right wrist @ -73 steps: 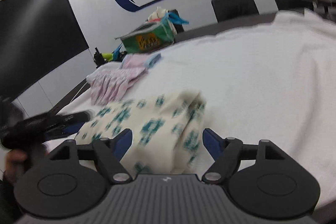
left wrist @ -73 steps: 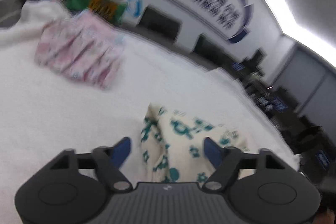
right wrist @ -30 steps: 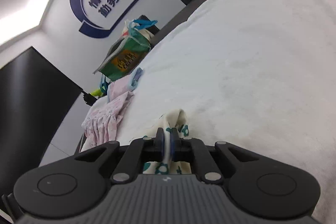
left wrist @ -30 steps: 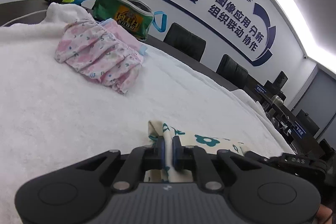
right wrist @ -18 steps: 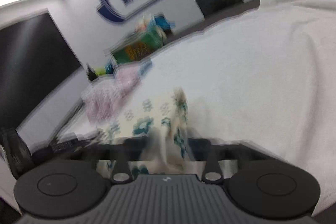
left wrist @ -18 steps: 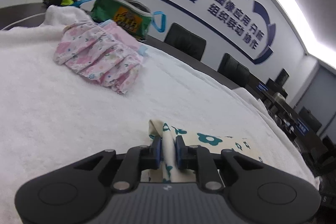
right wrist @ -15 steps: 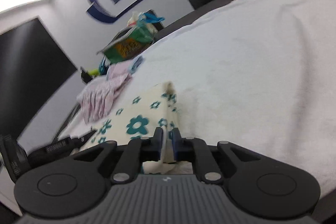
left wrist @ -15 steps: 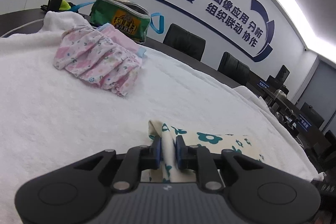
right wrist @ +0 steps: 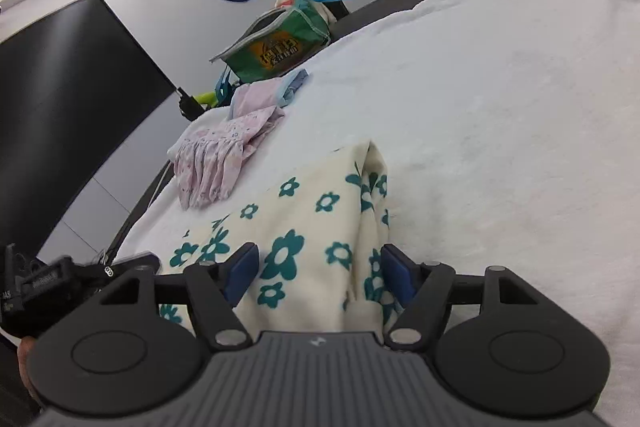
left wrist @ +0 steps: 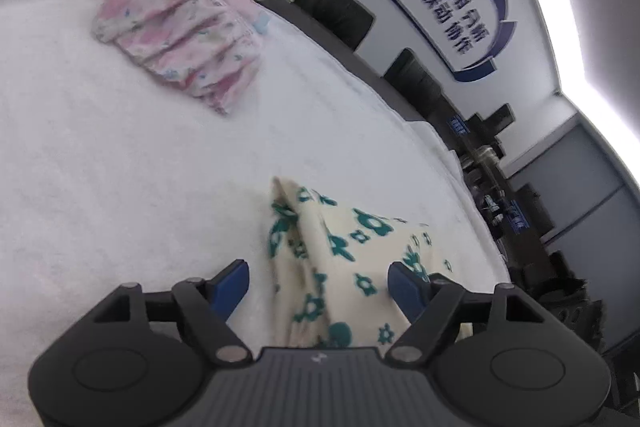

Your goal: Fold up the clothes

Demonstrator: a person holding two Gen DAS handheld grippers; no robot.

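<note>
The cream garment with teal flowers (right wrist: 304,223) is lying doubled over on the white fleecy cover (right wrist: 500,107), filling the lower centre of both wrist views. In the right wrist view the right gripper (right wrist: 320,269) is hovering with its blue pads spread wide, holding nothing, the cloth's folded right-hand edge running up the frame from between the jaws toward a peaked corner in the middle of the picture. In the left wrist view the left gripper (left wrist: 319,285) is likewise standing released, and the same garment (left wrist: 340,259) is reaching from between its jaws up toward the frame's centre. Each gripper is sitting at one near corner, so neither is plainly nearer; the garment's long axis is lying roughly across from one to the other. The fabric is looking thin, soft and limp, its layers slightly puffed at the fold. A pleated pink garment (right wrist: 216,155) is resting farther off at left of centre, with a green bag (right wrist: 276,47) beyond it.
</note>
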